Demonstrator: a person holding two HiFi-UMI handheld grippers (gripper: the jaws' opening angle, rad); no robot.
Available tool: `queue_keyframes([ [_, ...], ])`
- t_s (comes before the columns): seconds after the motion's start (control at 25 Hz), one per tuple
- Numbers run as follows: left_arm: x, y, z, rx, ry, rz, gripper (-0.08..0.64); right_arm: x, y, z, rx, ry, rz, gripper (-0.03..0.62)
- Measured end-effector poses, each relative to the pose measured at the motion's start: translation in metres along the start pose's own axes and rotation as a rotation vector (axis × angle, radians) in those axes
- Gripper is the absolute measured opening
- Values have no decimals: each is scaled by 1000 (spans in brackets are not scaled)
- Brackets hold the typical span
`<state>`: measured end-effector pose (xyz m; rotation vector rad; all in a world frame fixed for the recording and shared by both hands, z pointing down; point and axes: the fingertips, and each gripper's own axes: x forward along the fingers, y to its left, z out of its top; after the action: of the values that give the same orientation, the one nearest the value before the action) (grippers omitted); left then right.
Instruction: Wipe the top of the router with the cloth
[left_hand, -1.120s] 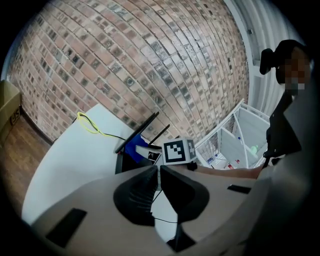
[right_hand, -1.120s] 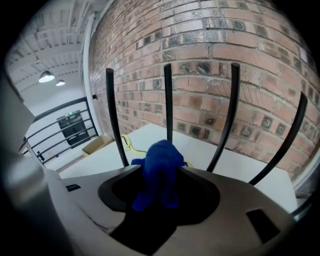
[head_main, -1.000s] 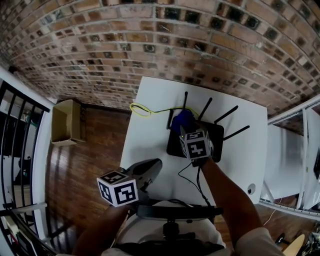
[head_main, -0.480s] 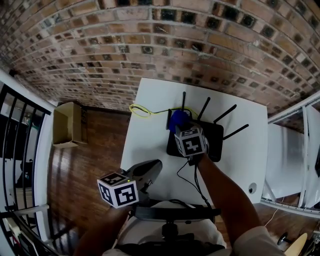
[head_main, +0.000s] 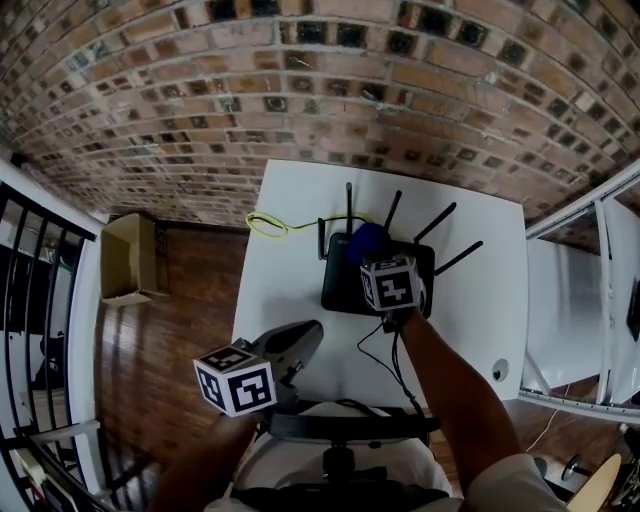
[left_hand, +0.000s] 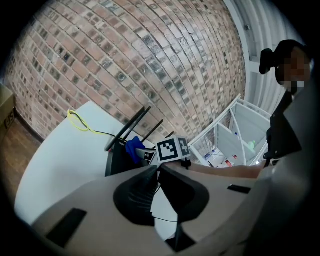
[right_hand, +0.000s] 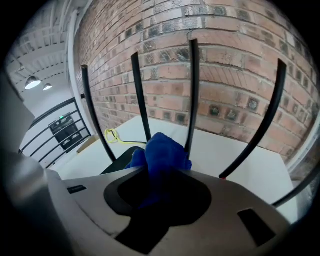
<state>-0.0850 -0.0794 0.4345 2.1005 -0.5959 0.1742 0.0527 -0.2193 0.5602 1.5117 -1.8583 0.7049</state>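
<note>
Black router (head_main: 345, 285) on a white desk (head_main: 290, 210), antennas (head_main: 348, 208) rising along its back edge, toward the brick wall (head_main: 300, 90). The right tongs (head_main: 371, 254) reach over the router from its near side and grip a bunched blue cloth (head_main: 366, 240). Their jaws have just been closing, and the cloth is pinched between them, spilling out past the tips. The cloth lies over the back of the router's top, between two antennas; whether it presses on the surface cannot be told. The left tongs (head_main: 300, 340) hang off the router's near left corner, well apart from it, jaws together with nothing between them. A yellow cable (head_main: 268, 224) loops on the desk just left of the router's back edge. A thin black cable (head_main: 375, 350) trails from the router's near side.
</note>
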Motion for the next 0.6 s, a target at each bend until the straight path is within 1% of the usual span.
queue_keyframes([
  [0.32,18,-16,-7,17,34,-25,34,-12,-42,-24,89,13,-50,129],
  [0.48,24,-22,-9,27,47,-29,34,-20,-63,-34,150,8,-80,129],
  [0.6,29,-25,-13,31,61,-33,34,-28,-81,-43,209,-1,-119,129],
])
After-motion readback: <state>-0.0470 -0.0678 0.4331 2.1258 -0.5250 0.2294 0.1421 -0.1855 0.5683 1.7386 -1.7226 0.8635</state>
